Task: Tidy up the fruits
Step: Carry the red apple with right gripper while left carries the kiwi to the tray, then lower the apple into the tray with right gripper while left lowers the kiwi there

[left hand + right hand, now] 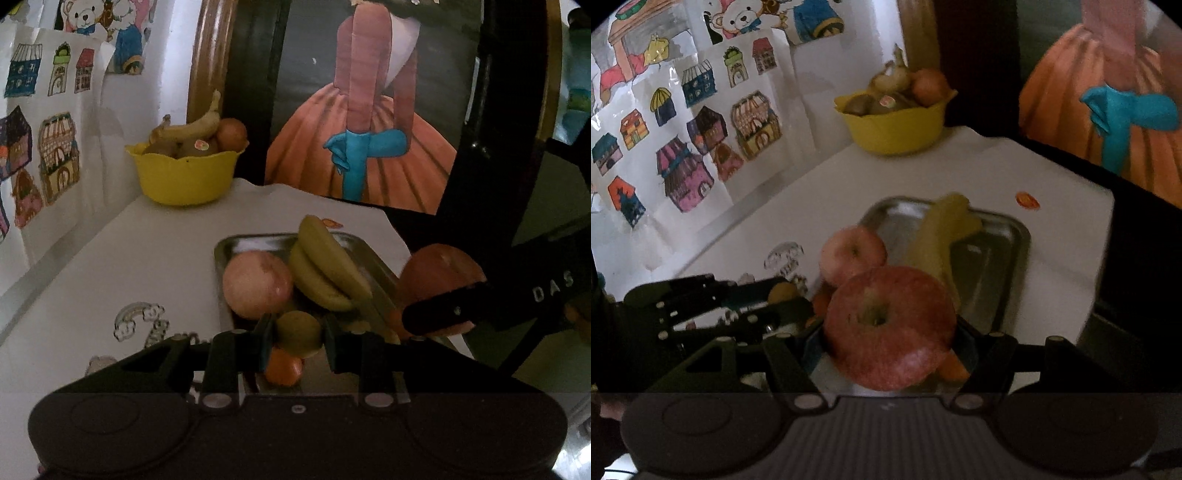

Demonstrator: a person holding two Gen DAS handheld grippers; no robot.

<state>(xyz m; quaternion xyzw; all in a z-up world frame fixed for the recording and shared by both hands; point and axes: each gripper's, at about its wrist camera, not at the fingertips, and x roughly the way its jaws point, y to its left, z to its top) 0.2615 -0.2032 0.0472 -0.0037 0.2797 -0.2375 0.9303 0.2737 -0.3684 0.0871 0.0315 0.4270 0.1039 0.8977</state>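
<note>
A: so what's on the white table (92,266)?

B: yellow bowl (184,177) of fruit in the far corner by the wall. Metal tray (1008,236) nearer the middle, with bananas (325,269) and a pale apple (256,284).

A: and the claws?

B: right gripper (890,347) is clamped on a big red apple (890,328) over the tray's near edge. Left gripper (297,332) is squeezed on a small yellow-green fruit (297,332), a little orange (282,369) just under it.
</note>
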